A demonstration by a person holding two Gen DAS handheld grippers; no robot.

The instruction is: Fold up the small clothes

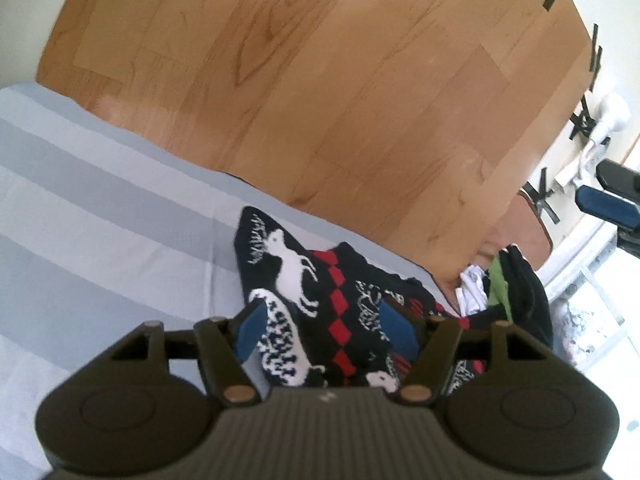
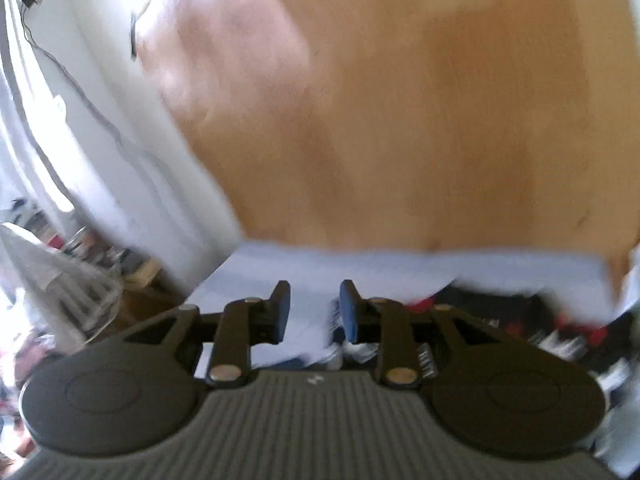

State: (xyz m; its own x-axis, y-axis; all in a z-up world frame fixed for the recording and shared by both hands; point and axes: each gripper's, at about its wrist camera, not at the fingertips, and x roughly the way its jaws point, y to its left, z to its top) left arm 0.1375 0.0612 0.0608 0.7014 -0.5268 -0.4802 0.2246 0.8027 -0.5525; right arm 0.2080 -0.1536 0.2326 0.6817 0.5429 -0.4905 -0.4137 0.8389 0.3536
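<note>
A black knitted garment [image 1: 320, 292] with white deer and red diamonds lies on the grey striped cloth [image 1: 100, 208] covering the table. My left gripper [image 1: 320, 320] is open, its blue pads straddling the garment from just above. In the blurred right wrist view, my right gripper [image 2: 314, 312] is open with a moderate gap, empty, above the pale cloth [image 2: 400, 268] near its far edge. Part of the dark patterned garment [image 2: 520, 312] shows at the right of that view.
A pile of other clothes [image 1: 504, 284], white, green and black, lies at the cloth's right end. Beyond the table edge is wooden floor [image 1: 320, 80]. The right gripper's blue pad [image 1: 608, 200] shows at the far right. Clutter and a clear container [image 2: 72, 280] sit at the left.
</note>
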